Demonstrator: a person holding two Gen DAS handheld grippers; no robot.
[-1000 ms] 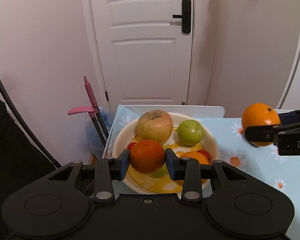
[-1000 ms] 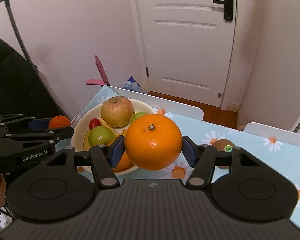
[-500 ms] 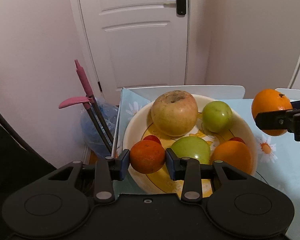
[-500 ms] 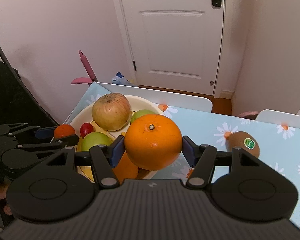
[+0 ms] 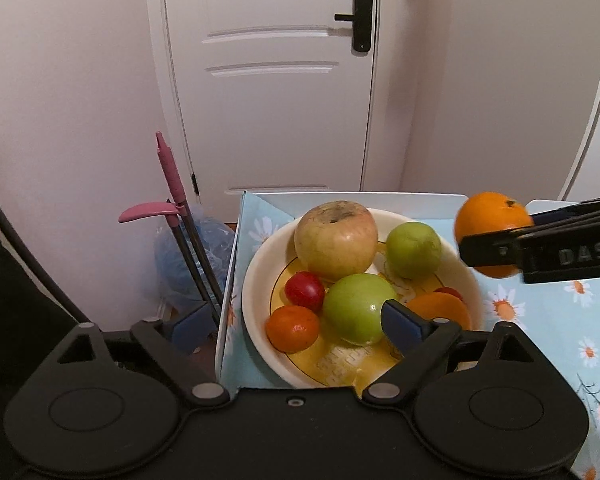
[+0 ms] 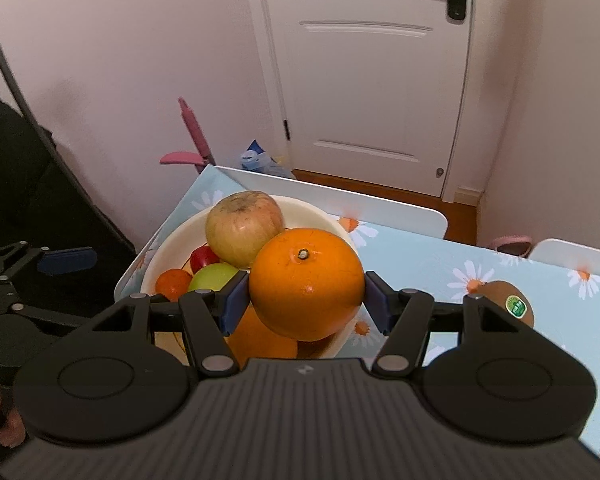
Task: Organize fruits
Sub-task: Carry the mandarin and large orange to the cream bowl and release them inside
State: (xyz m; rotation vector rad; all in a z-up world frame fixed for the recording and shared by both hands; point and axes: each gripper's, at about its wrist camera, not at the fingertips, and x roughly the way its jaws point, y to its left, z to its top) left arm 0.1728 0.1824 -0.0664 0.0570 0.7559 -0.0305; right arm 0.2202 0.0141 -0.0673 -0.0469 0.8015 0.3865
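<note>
A cream bowl (image 5: pixel 252 292) holds a large apple (image 5: pixel 336 240), two green fruits (image 5: pixel 358 308), a red tomato (image 5: pixel 305 290) and an orange (image 5: pixel 440 310). A small tangerine (image 5: pixel 293 328) lies at the bowl's front left. My left gripper (image 5: pixel 298 324) straddles it; its jaws are opening and the pads stand clear of the fruit. My right gripper (image 6: pixel 305 306) is shut on a big orange (image 6: pixel 300 276), held just above the bowl's right side (image 6: pixel 340 232). A kiwi (image 6: pixel 508 304) with a green sticker lies on the table to the right.
The daisy-print tablecloth (image 6: pixel 440 264) ends at the table's left edge (image 5: pixel 228 280) close to the bowl. Two white chair backs (image 6: pixel 340 200) stand behind the table. A pink-handled broom and dustpan (image 5: pixel 172 184) and a blue bag (image 5: pixel 176 256) sit on the floor by the white door (image 5: pixel 272 80).
My left gripper's jaws have swung wide and let go of the small tangerine, which now rests in the bowl. Both grippers have come closer over the bowl. The right one still holds its orange.
</note>
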